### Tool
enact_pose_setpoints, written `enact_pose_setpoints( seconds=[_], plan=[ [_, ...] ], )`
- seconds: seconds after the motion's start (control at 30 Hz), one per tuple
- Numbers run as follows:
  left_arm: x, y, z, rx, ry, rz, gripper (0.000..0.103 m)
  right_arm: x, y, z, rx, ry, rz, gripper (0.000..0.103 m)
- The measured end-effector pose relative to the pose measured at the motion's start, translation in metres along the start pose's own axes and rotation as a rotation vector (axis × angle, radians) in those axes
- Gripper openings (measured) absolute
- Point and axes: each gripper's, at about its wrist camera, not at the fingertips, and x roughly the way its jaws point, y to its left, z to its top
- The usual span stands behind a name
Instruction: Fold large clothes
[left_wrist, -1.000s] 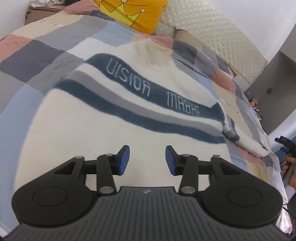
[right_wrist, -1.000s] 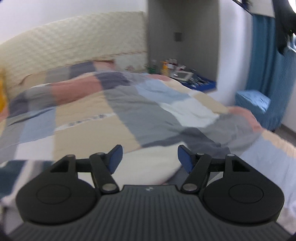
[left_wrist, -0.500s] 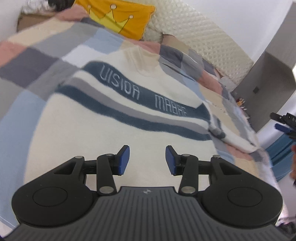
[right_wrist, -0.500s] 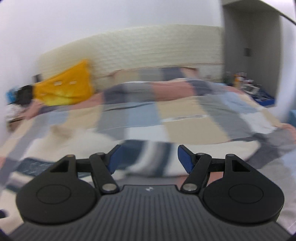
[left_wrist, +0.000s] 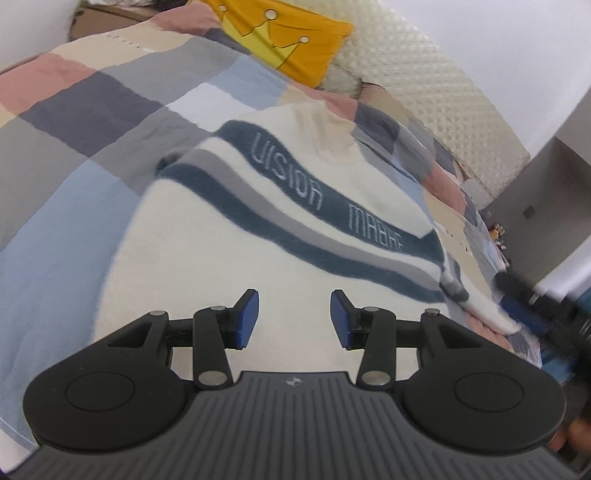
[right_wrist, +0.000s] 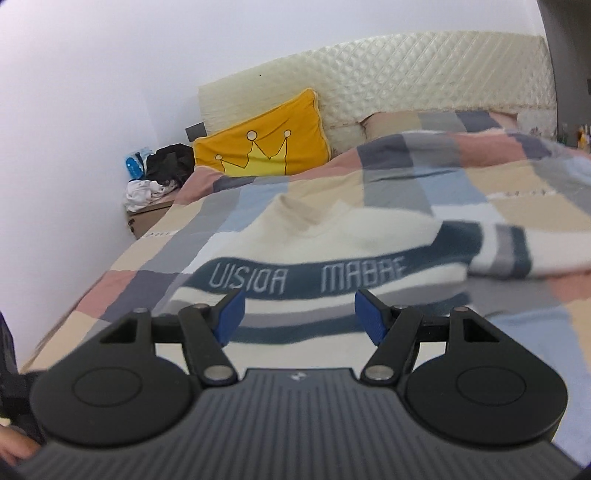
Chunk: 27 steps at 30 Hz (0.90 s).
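Right tool swung onto sweater, collar toward headboard; both tools spread, empty.

A bed filled the room, spread with a patchwork quilt in blue, grey, pink and beige. At twelve o'clock stood a cream quilted headboard; a yellow crown cushion leaned against it at eleven. Plain white wall ran down the nine o'clock side, with a cluttered bedside stand in the corner. Even daylight throughout.

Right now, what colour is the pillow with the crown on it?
Orange-yellow pillow, paler yellow crown; clearest in the right wrist view.
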Motion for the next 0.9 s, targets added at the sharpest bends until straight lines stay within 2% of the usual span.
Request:
enact_pose_setpoints(
  seconds=[0.13,0.27,0.37,0.5,0.6,0.63,0.77,0.9],
  plan=[
    [0.007,0.015,0.011,-0.072,-0.002,0.039,0.049,0.014,-0.001,-0.025,0.058,0.054,0.013,0.068],
    [0.017,0.030,0.037,-0.114,-0.038,0.127,0.049,0.020,-0.006,-0.039,0.031,0.086,-0.002,0.068],
    [0.028,0.038,0.060,-0.122,-0.066,0.177,0.055,0.024,-0.011,-0.045,0.032,0.103,-0.004,0.068],
    [0.048,0.049,0.091,-0.171,-0.107,0.205,0.059,0.028,-0.016,-0.048,0.074,0.108,0.019,0.068],
    [0.066,0.052,0.114,-0.147,-0.149,0.243,0.068,0.031,-0.021,-0.051,0.123,0.123,0.050,0.068],
    [0.072,0.054,0.120,-0.139,-0.160,0.256,0.068,0.032,-0.021,-0.052,0.133,0.127,0.060,0.068],
    [0.099,0.075,0.138,-0.137,-0.152,0.285,0.068,0.042,-0.022,-0.058,0.134,0.117,0.042,0.068],
    [0.129,0.108,0.136,-0.232,-0.072,0.276,0.068,0.061,-0.030,-0.060,0.184,0.133,0.015,0.068]
  ],
)
